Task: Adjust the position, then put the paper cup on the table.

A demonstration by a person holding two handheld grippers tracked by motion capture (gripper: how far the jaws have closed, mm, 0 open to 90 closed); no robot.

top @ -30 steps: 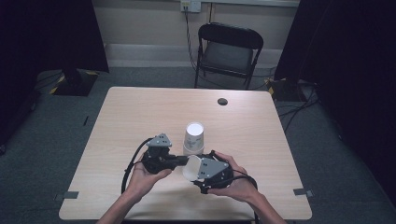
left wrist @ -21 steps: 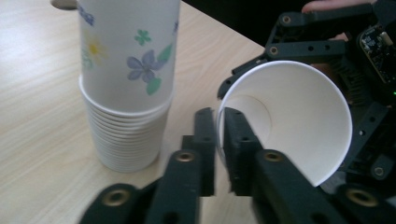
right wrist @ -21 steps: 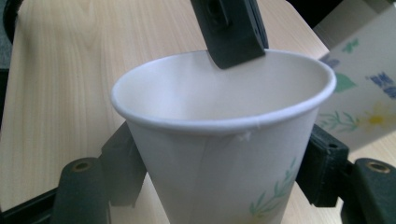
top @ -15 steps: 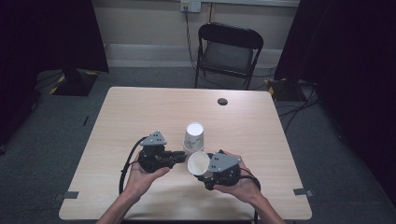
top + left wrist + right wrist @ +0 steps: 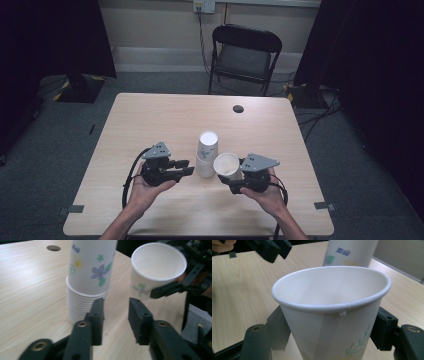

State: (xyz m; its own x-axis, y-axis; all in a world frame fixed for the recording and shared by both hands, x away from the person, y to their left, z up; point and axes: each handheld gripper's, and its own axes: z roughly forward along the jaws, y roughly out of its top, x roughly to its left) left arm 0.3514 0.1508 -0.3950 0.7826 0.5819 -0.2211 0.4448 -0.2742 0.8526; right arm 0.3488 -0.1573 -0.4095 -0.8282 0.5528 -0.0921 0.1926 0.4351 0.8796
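Note:
An upside-down stack of flowered white paper cups (image 5: 206, 150) stands at the table's middle front; in the left gripper view the stack (image 5: 87, 277) shows its rims at the bottom. My right gripper (image 5: 229, 176) is shut on a single paper cup (image 5: 227, 165), mouth up, held just right of the stack. In the right gripper view this cup (image 5: 332, 312) sits between the jaws of the right gripper (image 5: 332, 332). My left gripper (image 5: 187, 167) is open and empty, just left of the stack's base. The left gripper (image 5: 116, 315) points between the stack and the held cup (image 5: 155, 267).
The wooden table (image 5: 150, 120) has a round cable hole (image 5: 238, 108) near its far edge. A black folding chair (image 5: 245, 50) stands beyond the table. Cables lie on the grey floor, and dark curtains hang at both sides.
My right gripper has carried the single cup to the right, away from the stack and the left gripper, turning its mouth upward. The left gripper has drawn back slightly to the left.

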